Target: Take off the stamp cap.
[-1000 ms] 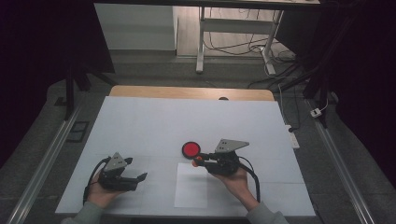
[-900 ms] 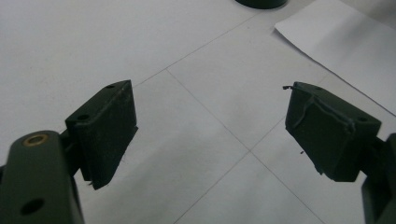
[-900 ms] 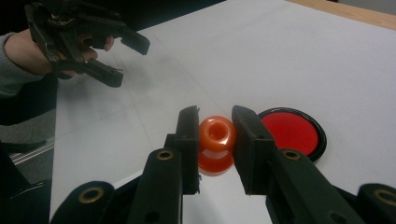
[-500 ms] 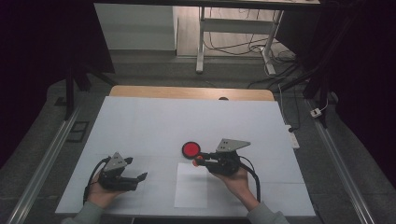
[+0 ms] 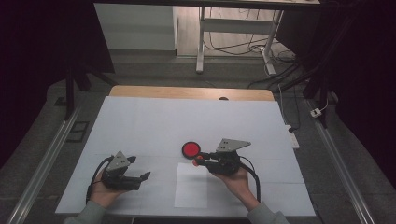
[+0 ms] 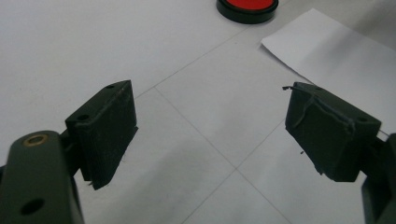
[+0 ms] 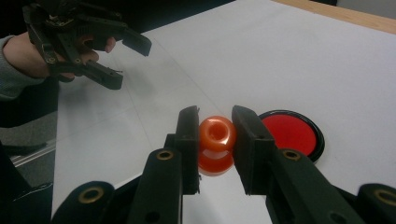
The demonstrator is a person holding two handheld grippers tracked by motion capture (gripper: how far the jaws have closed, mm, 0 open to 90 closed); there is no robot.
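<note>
1. Hardly any change from half a second ago: the right gripper (image 5: 201, 159) stays put just below the red disc (image 5: 191, 149), and the left gripper (image 5: 138, 169) has not budged from the near-left part of the table (image 5: 154, 121).
2. Against the frame a full second back, the right gripper has slid a touch toward the person's right, so its tip now sits by the disc's lower right edge instead of straight under it.
3. The right gripper is clamped on an orange bead (image 7: 216, 135). In the right gripper view the two black jaws press its sides, and the hole through the bead faces the camera.
4. The bead hangs just over the glossy white table, its reflection right beneath it, close beside the black-rimmed disc (image 7: 292, 133) without touching it.
5. The right hand (image 5: 237, 179) comes in from the bottom edge and points the gripper to the left across the table, grey plate on top.
6. The left gripper has its jaws spread wide with nothing between them; its own view shows bare table in the gap.
7. The left hand (image 5: 105, 193) holds it low, tips aimed toward the sheet of paper (image 5: 192, 185) that lies flat between the two hands.
</note>
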